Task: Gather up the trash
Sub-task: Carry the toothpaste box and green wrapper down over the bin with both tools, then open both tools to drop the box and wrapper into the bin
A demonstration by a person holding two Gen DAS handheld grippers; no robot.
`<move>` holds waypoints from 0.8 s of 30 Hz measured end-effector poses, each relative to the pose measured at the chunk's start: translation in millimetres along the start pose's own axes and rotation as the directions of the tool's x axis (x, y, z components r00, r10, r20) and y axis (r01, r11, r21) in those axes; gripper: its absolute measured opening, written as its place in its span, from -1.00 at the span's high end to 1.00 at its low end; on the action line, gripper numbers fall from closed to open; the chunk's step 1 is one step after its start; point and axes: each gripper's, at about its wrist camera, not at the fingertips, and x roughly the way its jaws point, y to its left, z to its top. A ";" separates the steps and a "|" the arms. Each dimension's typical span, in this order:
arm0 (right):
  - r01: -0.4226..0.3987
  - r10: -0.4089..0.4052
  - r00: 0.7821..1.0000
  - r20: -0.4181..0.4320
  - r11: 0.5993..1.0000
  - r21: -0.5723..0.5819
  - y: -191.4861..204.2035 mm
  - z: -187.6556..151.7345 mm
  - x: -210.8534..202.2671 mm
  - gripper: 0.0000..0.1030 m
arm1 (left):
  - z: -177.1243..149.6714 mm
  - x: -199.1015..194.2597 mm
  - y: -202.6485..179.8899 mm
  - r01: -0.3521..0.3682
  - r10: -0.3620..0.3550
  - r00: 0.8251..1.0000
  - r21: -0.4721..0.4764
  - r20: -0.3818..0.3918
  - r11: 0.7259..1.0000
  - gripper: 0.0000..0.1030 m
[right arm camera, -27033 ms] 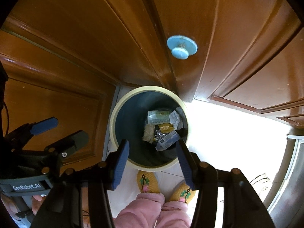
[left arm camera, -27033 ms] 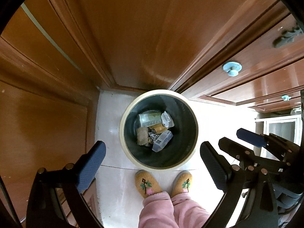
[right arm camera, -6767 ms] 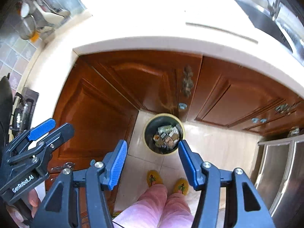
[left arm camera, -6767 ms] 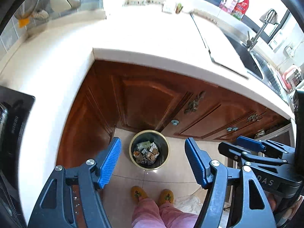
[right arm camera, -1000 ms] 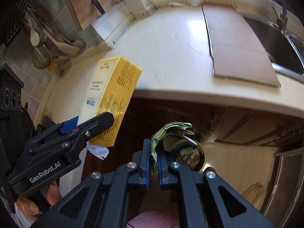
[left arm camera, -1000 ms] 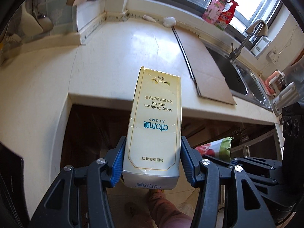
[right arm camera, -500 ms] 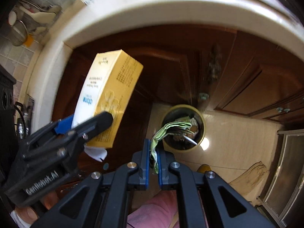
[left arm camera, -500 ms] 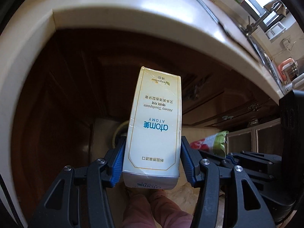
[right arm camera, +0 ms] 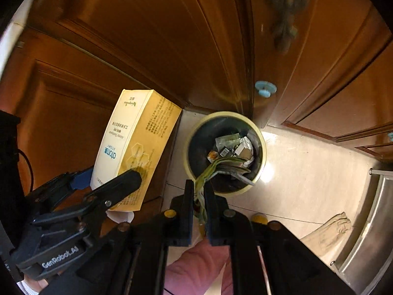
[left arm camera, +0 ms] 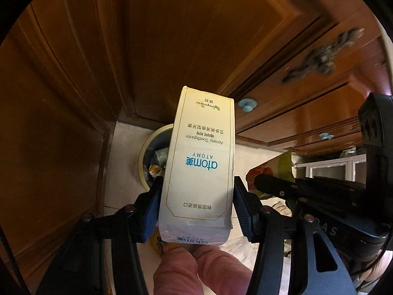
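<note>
Left tongs [left arm camera: 196, 209] clamp the lower end of the toothpaste box [left arm camera: 200, 162], upright between both pads. Right tongs [right arm camera: 198, 198] are pinched on a crumpled green snack wrapper [right arm camera: 221, 167], whose free end hangs over the trash bin [right arm camera: 191, 132].

The bin sits on the floor [right arm camera: 307, 172] in the corner of the wooden cabinets [right arm camera: 147, 36], already part filled with scraps. From the right wrist view the box is off to the left of the rim, not above the opening.

Risks, as I judge them:
- If I release the box from here, it falls beside the bin, against the cabinet.
- The box is long; it may catch the rim and tip out.
- The light wrapper could drift or cling to a pad when I let go.
- The two tongs are close; they could knock together over the bin.
</note>
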 end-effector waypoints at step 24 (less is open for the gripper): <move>0.026 -0.026 0.999 0.037 1.000 -0.001 -5.3 0.1 23.9 0.18 | 5.4 18.7 30.6 -0.091 0.090 0.996 -0.040 -0.016 0.995 -0.31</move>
